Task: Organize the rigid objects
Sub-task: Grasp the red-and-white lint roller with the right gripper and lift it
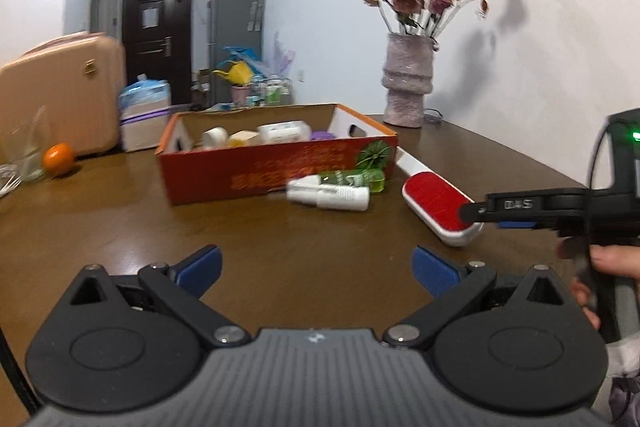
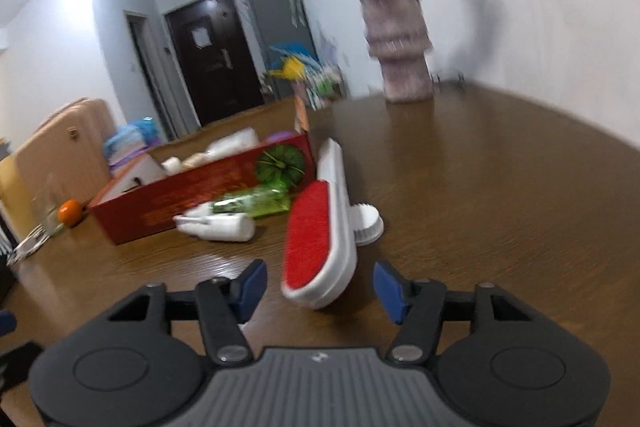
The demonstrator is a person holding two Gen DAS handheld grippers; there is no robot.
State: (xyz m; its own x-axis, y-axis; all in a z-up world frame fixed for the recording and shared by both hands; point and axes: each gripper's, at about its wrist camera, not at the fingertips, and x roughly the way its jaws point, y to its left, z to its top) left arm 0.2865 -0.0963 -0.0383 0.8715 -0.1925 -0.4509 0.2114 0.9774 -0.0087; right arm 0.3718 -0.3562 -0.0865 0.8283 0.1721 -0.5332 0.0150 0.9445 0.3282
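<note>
One lint brush (image 2: 318, 239), two bottles (image 2: 224, 225), one box (image 1: 276, 167).

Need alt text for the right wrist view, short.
The right hand-held gripper, jaws open, points at the near end of a red-faced lint brush on a brown table, pads not touching it. Behind the brush lie a white bottle, a green bottle and an open red box of items.

Left tongs (image 1: 316, 269) hang low with blue pads spread wide, nothing between them; right tongs (image 2: 320, 287) reach in from the right, jaws parted, a hand (image 1: 600, 267) curled round their grip
</note>
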